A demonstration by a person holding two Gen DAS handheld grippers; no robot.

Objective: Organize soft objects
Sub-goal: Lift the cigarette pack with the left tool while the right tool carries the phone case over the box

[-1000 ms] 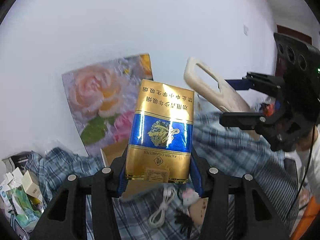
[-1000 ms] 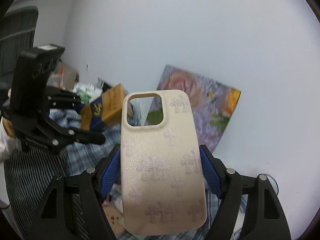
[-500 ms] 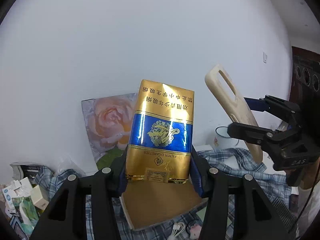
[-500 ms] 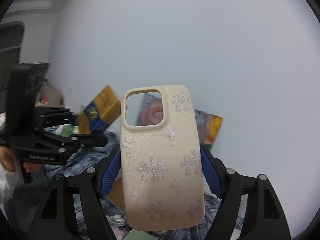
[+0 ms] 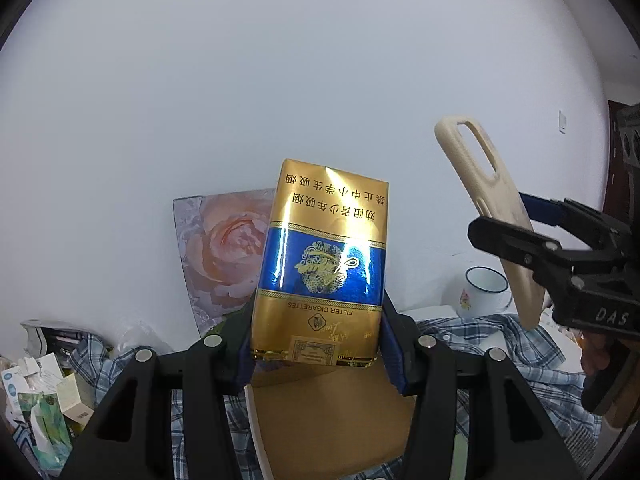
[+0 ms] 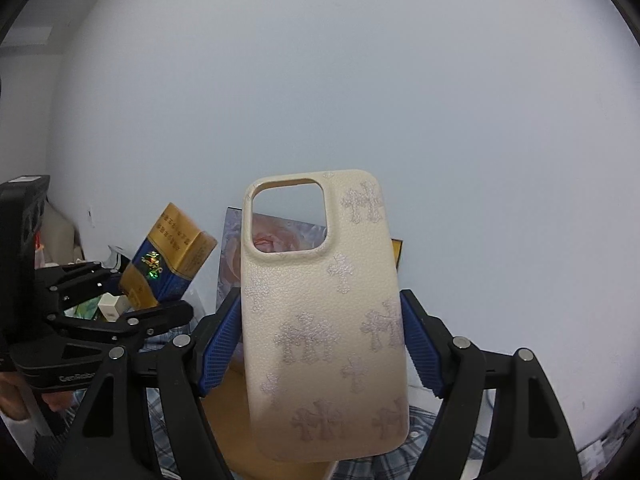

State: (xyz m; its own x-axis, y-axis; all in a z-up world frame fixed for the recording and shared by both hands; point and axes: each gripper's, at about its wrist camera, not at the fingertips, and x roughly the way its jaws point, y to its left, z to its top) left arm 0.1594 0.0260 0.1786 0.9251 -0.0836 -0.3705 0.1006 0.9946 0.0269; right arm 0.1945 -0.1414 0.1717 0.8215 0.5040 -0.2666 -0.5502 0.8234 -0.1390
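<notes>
Both tongs have lifted higher, the left tongs (image 5: 316, 344) squeezing the gold cigarette pack (image 5: 322, 264) and the right tongs (image 6: 322, 344) squeezing the cream phone case (image 6: 326, 320) (held clear above the checked cloth (image 5: 500, 344) for sorting).

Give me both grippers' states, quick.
Left gripper: closed on the cigarette pack.
Right gripper: closed on the phone case.
</notes>
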